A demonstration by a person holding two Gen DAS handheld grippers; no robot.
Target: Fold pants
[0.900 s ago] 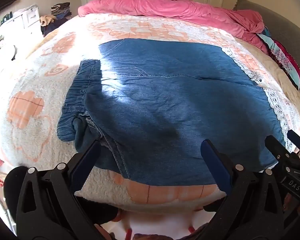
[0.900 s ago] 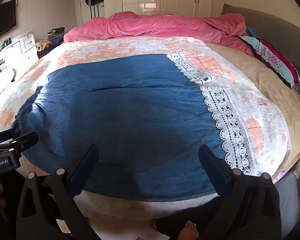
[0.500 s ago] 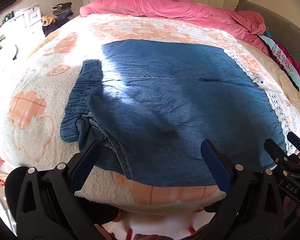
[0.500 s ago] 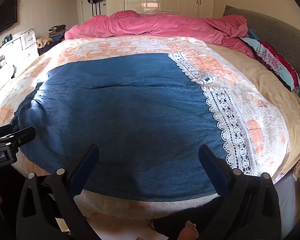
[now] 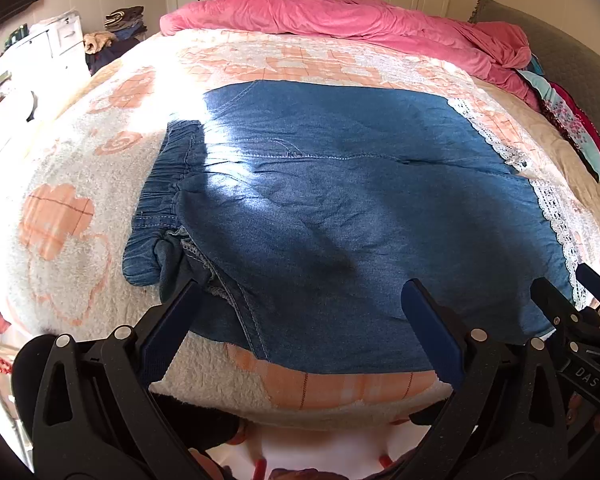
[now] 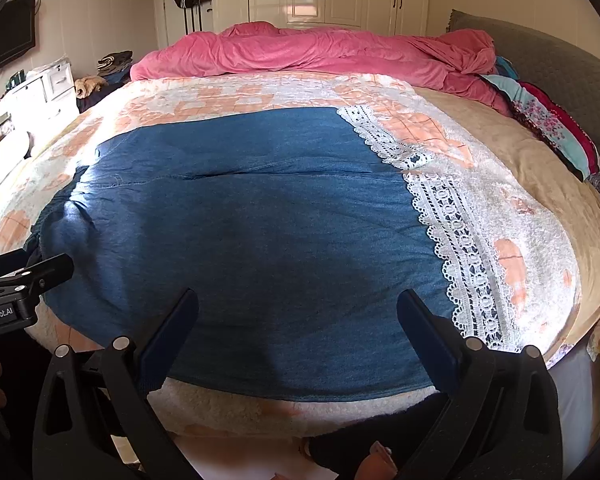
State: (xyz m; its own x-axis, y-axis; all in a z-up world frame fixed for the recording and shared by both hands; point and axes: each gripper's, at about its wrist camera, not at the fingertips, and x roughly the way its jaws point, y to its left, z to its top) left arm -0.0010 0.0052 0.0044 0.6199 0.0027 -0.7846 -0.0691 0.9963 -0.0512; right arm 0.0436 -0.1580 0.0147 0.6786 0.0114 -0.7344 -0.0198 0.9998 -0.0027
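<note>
Where laid flat, pants [image 5: 340, 208] run crosswise: waistband left, lace hems right.

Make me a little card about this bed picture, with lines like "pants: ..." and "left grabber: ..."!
pants: blue denim pants spread flat on the bed, lace-trimmed hems at one end, stretchy waistband at the other
bed cover: fluffy white blanket with orange patches under the pants
far end of bed: rumpled pink quilt
left grabber: left gripper open, nothing between its fingers, near the waistband end
right grabber: right gripper open, holding nothing, near the lace end
folding: not begun
</note>
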